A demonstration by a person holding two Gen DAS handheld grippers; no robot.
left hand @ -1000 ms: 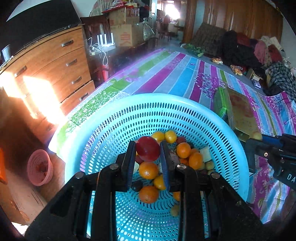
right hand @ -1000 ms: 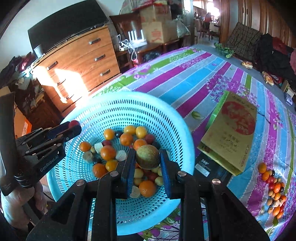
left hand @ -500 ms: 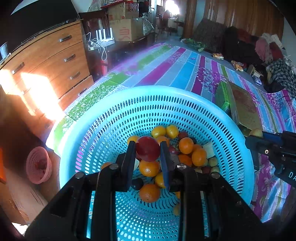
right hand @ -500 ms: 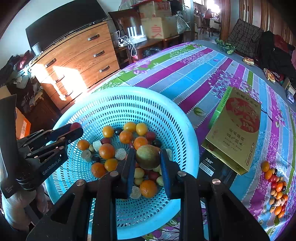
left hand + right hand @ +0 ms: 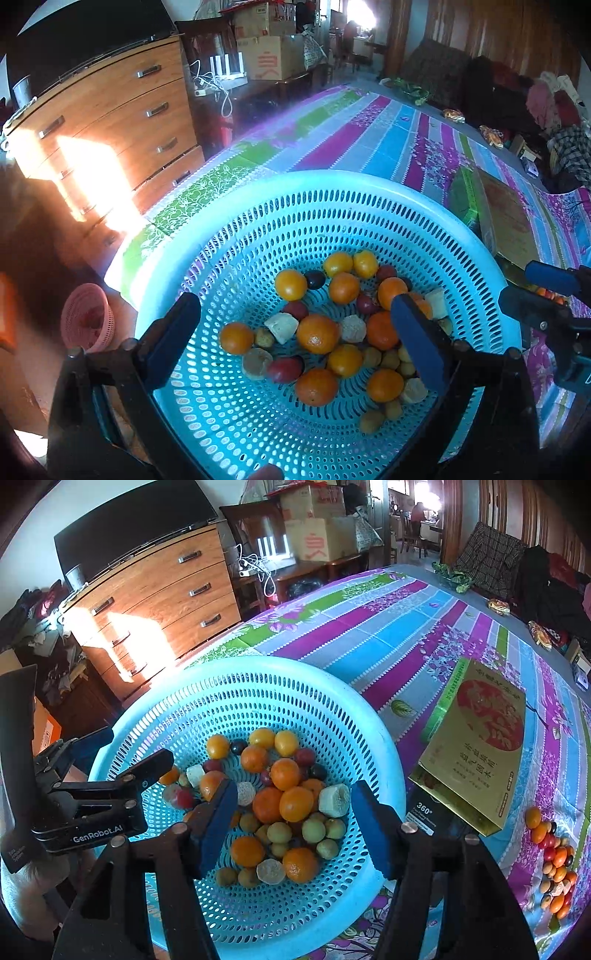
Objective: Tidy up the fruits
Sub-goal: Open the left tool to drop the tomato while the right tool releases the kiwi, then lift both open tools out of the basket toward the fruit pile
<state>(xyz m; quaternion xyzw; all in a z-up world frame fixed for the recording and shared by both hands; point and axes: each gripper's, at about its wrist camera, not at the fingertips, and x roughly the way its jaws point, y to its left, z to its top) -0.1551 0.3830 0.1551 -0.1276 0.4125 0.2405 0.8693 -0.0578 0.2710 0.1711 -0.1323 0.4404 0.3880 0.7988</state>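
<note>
Both tools poised over the blue perforated basket [image 5: 373,738] on the striped tablecloth [image 5: 388,642]. Left gripper [image 5: 299,332] spread to its widest, jaws just opened, nothing between the pads, only the heap of fruit [image 5: 332,332] lying below in the basket bottom (oranges, small dark red ones, pale cut chunks, little greenish-yellow ones). Right gripper [image 5: 291,819] parted about halfway, jaws likewise just opened, empty, above the same heap. Gold and green box [image 5: 480,746] flat on the cloth just beside the basket. Second, smaller scatter of fruit [image 5: 550,856] on the cloth well apart, beyond the box
</note>
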